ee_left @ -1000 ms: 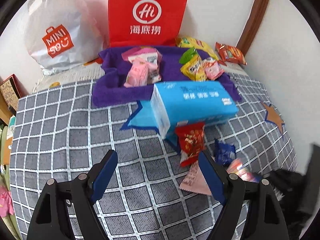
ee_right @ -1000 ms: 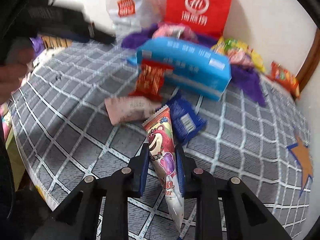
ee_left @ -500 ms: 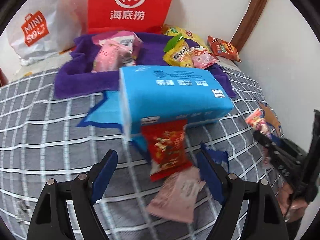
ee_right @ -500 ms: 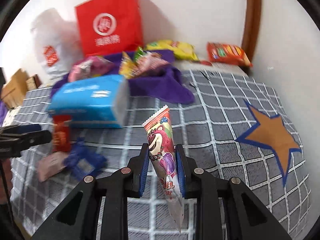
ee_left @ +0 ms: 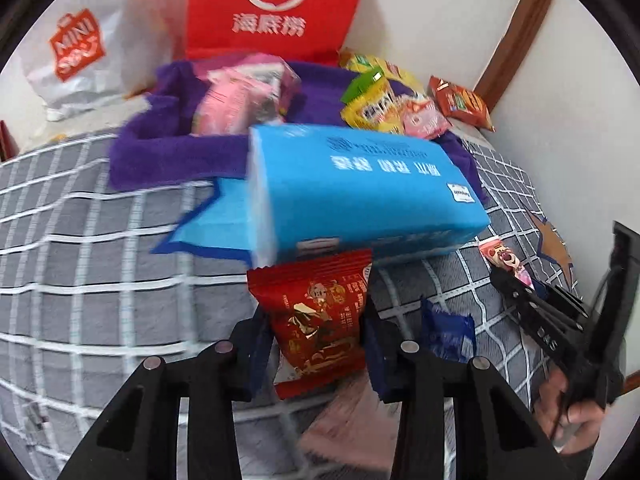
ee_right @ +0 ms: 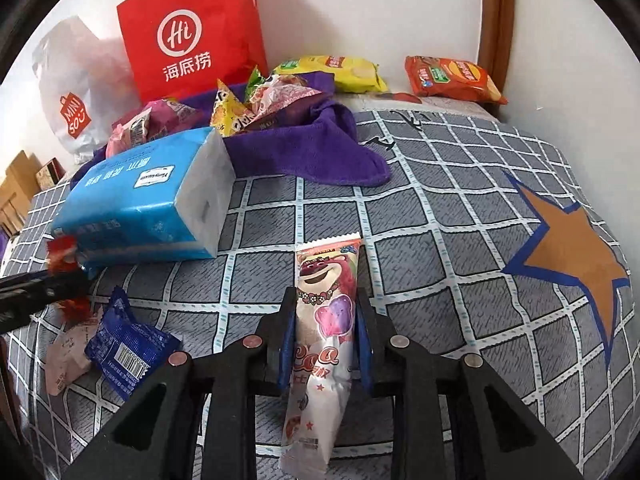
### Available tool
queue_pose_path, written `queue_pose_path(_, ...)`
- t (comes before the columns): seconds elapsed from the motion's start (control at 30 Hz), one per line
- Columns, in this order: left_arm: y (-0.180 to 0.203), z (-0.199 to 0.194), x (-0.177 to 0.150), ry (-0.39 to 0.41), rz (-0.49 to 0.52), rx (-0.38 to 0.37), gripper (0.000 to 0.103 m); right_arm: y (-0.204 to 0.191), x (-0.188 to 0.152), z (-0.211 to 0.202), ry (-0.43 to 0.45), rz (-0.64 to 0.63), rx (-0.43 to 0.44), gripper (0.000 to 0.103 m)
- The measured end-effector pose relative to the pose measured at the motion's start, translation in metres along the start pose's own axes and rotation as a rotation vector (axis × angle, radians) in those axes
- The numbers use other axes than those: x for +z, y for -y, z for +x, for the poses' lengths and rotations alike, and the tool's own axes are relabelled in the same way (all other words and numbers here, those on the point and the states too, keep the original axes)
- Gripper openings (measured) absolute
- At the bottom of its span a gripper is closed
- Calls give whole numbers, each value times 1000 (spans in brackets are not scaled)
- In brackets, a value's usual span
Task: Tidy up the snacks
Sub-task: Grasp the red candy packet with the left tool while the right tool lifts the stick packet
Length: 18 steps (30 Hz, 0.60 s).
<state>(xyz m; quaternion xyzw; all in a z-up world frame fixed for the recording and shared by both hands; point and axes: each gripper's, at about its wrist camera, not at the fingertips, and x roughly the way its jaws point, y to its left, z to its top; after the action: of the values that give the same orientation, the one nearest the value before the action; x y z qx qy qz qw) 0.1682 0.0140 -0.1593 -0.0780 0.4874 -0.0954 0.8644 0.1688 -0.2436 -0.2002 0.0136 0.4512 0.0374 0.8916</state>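
My left gripper (ee_left: 316, 320) is shut on a red snack packet (ee_left: 320, 312) just in front of the blue tissue pack (ee_left: 360, 192) on the checked bedspread. My right gripper (ee_right: 326, 304) is shut on a long pink-and-white packet with a bear on it (ee_right: 326, 280), held above the bedspread to the right of the tissue pack. The left wrist view shows that bear packet (ee_left: 506, 260) at the right, and a hand (ee_left: 568, 412) on the right gripper. A dark blue packet (ee_right: 128, 344) and a pale pink packet (ee_right: 64, 364) lie loose on the bed.
A purple towel (ee_right: 304, 152) behind the tissue pack holds several pink and yellow snack bags. A red paper bag (ee_right: 192, 32) and a white plastic bag (ee_right: 72, 88) lean on the wall. Yellow (ee_right: 336, 72) and orange (ee_right: 452, 78) chip bags lie near the wooden post.
My left gripper moved in over the red packet and shut on it. My right gripper swung right across the bed with the bear packet and rolled, so the packet now faces the camera.
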Motion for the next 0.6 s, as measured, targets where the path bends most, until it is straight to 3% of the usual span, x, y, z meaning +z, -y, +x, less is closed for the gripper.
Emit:
queue_pose_path(0.17,-28,-15,-12,-7,35,166,39,3,0,0,2,15,18,27)
queue_pose_path(0.23,-42,-16,-16,4,20,201,39,4,0,0,2,19,18,27)
queue_pose_path(0.33,-57,-15,-20,53,-25,149,39,4,0,1,0,23,16,27)
queue_pose_path(0.6,-59,-9,-29,123,-22,126,42,5,0,1,0,27,45,28)
